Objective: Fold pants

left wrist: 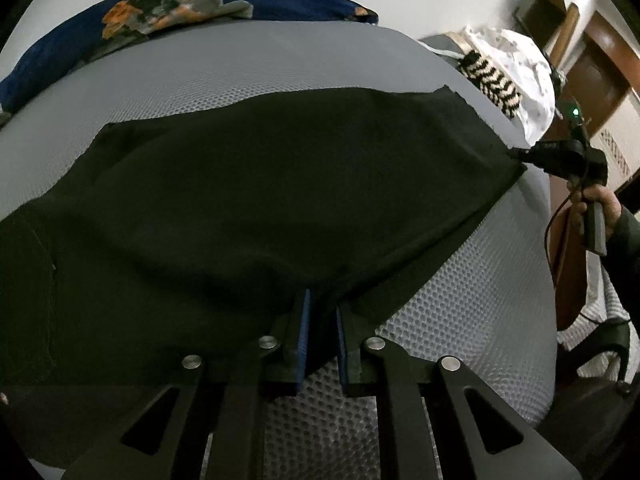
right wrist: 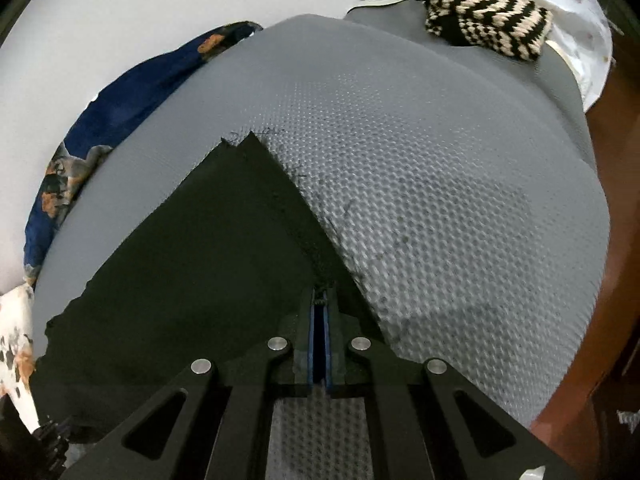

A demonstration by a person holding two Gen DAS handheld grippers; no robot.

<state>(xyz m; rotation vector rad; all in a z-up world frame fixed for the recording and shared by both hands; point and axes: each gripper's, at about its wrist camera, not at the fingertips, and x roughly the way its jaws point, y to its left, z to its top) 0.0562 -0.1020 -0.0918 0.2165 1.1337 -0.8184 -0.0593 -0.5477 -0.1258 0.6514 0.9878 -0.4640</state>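
The black pants lie spread across a grey mesh mattress. My left gripper is shut on the near edge of the pants, with fabric pinched between its blue pads. In the left wrist view my right gripper is at the far right, shut on a corner of the pants and held by a hand. In the right wrist view the pants fill the lower left, and my right gripper pinches their edge, which runs away to a pointed corner.
A dark blue blanket with orange patches lies along the mattress's far side. A black-and-cream knitted item and white printed cloth sit at the far right corner. Wooden furniture stands beyond the bed. The grey mattress is bare on the right.
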